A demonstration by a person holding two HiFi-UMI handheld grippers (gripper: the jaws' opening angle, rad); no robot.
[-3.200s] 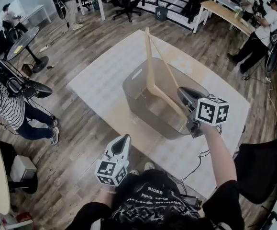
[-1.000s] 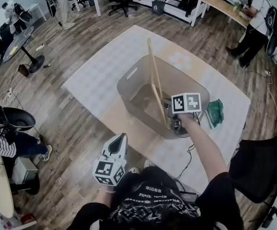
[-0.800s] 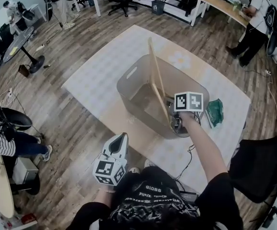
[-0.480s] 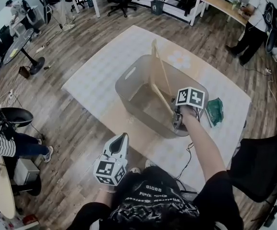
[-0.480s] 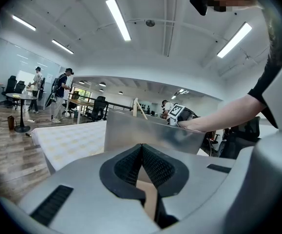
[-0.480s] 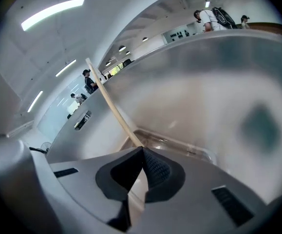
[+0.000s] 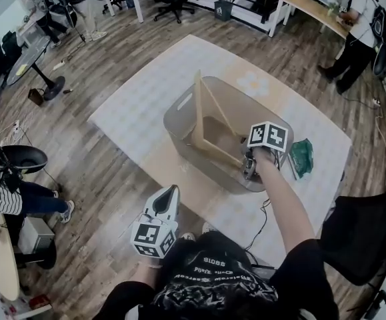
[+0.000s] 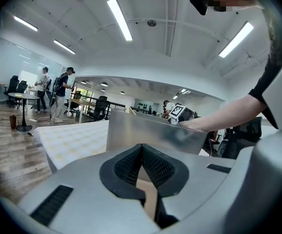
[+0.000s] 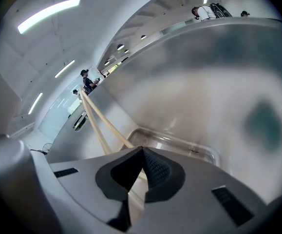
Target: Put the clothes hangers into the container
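Two hand-held grippers are in view. The right hand-held gripper is reached down inside the grey container, at the wall nearest the person, with its marker cube level with the rim. Its jaws are drawn together on one corner of a wooden hanger: in the right gripper view two pale bars converge and run in between the pads.

The hanger stands on edge inside the container. One side lies along the container floor from the gripped corner, one side rises upright close to the far-left wall and projects above the rim, and the third runs diagonally between them.

The container sits on a low bench with a pale patterned top. A green item lies on the bench just beside the container, on the person's right.

The left hand-held gripper hangs over the wooden floor, short of the bench edge and well apart from the container. Its jaws are closed together at the tips with nothing between them
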